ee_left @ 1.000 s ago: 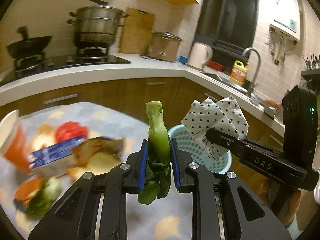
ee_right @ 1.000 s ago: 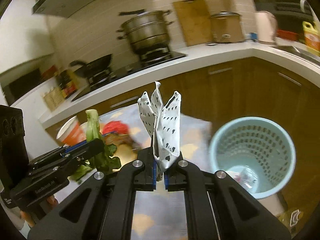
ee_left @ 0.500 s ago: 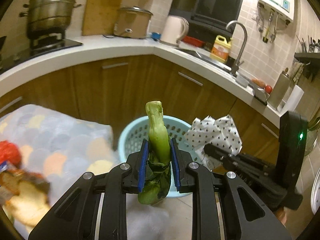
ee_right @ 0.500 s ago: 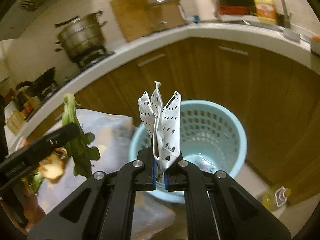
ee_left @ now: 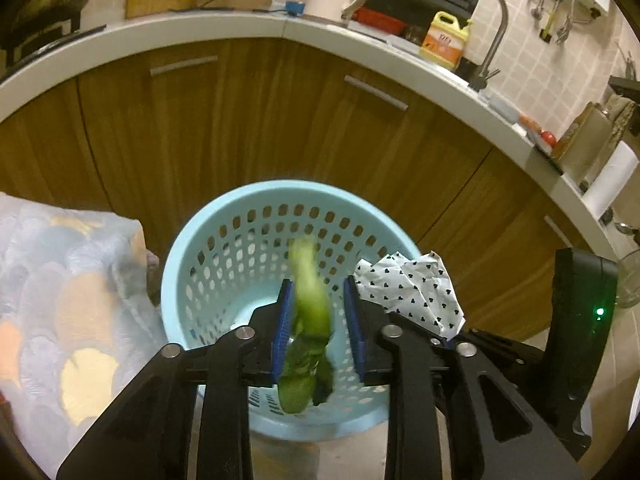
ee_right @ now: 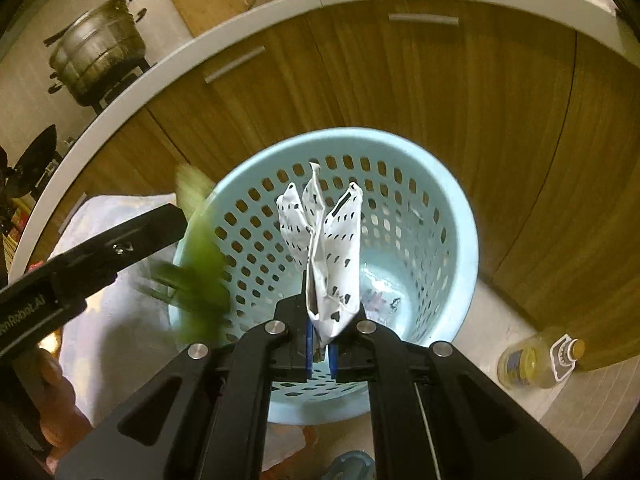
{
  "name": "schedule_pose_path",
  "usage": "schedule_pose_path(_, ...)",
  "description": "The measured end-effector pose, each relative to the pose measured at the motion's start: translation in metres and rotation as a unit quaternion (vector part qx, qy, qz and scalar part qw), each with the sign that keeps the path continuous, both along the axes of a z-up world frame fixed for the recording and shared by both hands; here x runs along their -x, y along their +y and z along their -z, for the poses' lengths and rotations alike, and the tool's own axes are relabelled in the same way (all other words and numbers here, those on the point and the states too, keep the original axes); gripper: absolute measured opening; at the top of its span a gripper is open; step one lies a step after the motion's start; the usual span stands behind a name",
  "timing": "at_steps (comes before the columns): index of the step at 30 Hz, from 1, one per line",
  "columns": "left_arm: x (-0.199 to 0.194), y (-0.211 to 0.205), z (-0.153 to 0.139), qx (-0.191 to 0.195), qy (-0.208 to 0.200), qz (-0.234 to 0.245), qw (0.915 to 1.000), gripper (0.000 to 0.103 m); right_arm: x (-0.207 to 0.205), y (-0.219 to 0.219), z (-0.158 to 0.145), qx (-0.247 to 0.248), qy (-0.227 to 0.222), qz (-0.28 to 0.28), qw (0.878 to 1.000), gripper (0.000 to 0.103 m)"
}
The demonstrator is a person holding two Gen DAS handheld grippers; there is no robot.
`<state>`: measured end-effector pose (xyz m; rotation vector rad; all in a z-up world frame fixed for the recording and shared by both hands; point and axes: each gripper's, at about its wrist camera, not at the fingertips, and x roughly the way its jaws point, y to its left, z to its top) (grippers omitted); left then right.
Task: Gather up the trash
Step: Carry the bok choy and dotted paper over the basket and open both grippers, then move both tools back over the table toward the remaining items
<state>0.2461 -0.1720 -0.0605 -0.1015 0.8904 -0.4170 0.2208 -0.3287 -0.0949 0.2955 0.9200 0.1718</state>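
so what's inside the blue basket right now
At the bottom of the basket, a few small scraps, too small to identify. The dotted paper in the right gripper hides part of the floor.

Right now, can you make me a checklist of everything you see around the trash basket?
Surface: patterned cloth left of basket; tiled floor.
Job's things: blue basket, scraps inside; blurred greens; spotted paper.
Clutter: bottle on the floor.
Grippers: left gripper jaws apart, greens slipping out over basket; right gripper shut on paper above basket.
Cables: nothing seen.
Surroundings: wooden cabinets, faucet, pot.
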Motion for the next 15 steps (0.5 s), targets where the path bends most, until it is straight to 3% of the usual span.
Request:
schedule_pose_path(4, -0.003, 0.0, 0.005, -0.009, 0.003, -0.005, 0.9999, 0.043, -0.007, 0.001, 0.014, -0.003, 0.024, -0.004, 1.0, 0.009)
schedule_pose_path(8, -0.001, 0.004, 0.002, -0.011, 0.002, -0.009, 0.9999, 0.044, -0.007, 0.003, 0.019, 0.0, 0.031, -0.004, 1.0, 0.03)
schedule_pose_path(15, 0.014, 0.014, -0.007, -0.005, -0.01, -0.019, 0.9998, 0.046, 0.004, 0.0, 0.008, 0.001, 0.016, -0.001, 1.0, 0.031)
